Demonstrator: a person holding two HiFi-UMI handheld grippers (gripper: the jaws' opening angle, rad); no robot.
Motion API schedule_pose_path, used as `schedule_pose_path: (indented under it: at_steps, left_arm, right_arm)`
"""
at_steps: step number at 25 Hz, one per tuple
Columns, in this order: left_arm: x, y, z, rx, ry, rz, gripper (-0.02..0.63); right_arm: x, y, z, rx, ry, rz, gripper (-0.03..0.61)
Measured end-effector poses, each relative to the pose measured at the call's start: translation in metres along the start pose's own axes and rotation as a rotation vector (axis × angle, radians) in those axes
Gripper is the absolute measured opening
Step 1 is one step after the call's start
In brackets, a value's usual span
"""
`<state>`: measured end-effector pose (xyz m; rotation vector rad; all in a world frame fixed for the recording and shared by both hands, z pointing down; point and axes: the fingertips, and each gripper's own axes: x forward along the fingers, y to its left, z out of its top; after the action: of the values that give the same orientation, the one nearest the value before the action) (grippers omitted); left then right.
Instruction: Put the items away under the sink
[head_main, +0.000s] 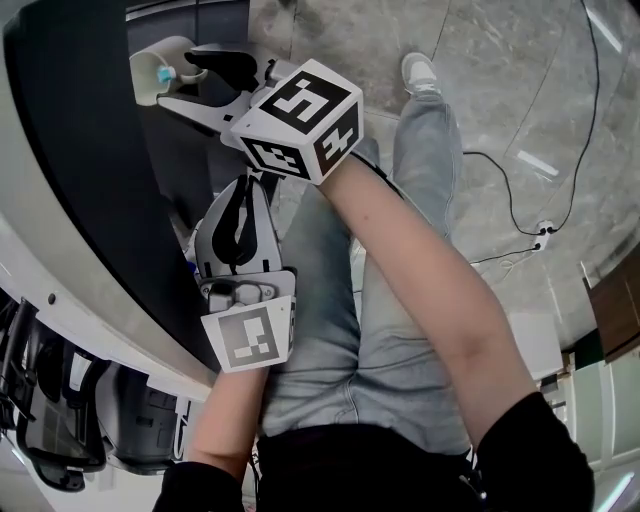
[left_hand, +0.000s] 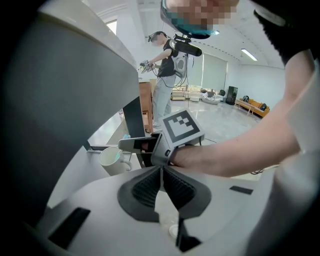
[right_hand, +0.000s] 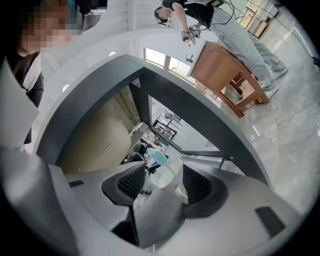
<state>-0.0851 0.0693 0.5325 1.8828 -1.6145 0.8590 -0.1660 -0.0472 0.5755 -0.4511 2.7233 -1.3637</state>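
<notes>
The right gripper (right_hand: 165, 186) is spread wide. The white mug (right_hand: 172, 175) with a blue toothbrush (right_hand: 156, 159) stands upright right between its jaws, closer to the right-hand one and not squeezed. The left gripper (left_hand: 161, 186) is pressed together with nothing in it, and it sits farther from the mug. The mug rests on a pale shelf (left_hand: 102, 137), and far off are a shiny grey floor (head_main: 500, 80) and a wooden table (right_hand: 225, 75).

Steep overhead view, two jaw-level close-ups, common mug (left_hand: 112, 161)
</notes>
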Motion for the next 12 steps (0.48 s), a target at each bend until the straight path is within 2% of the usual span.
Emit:
schedule_pose_path:
  at_steps: [5, 12]
  left_arm:
    - [-0.001, -0.005, 0.004, -0.017, -0.005, 0.026, 0.035]
    - [-0.002, -0.017, 0.030, -0.053, -0.056, 0.053, 0.035]
  right_arm:
    - [-0.020, 0.001, 0.000, -0.039, 0.073, -0.004, 0.229]
    - [-0.065, 0.014, 0.012, -0.118, 0.191, 0.014, 0.227]
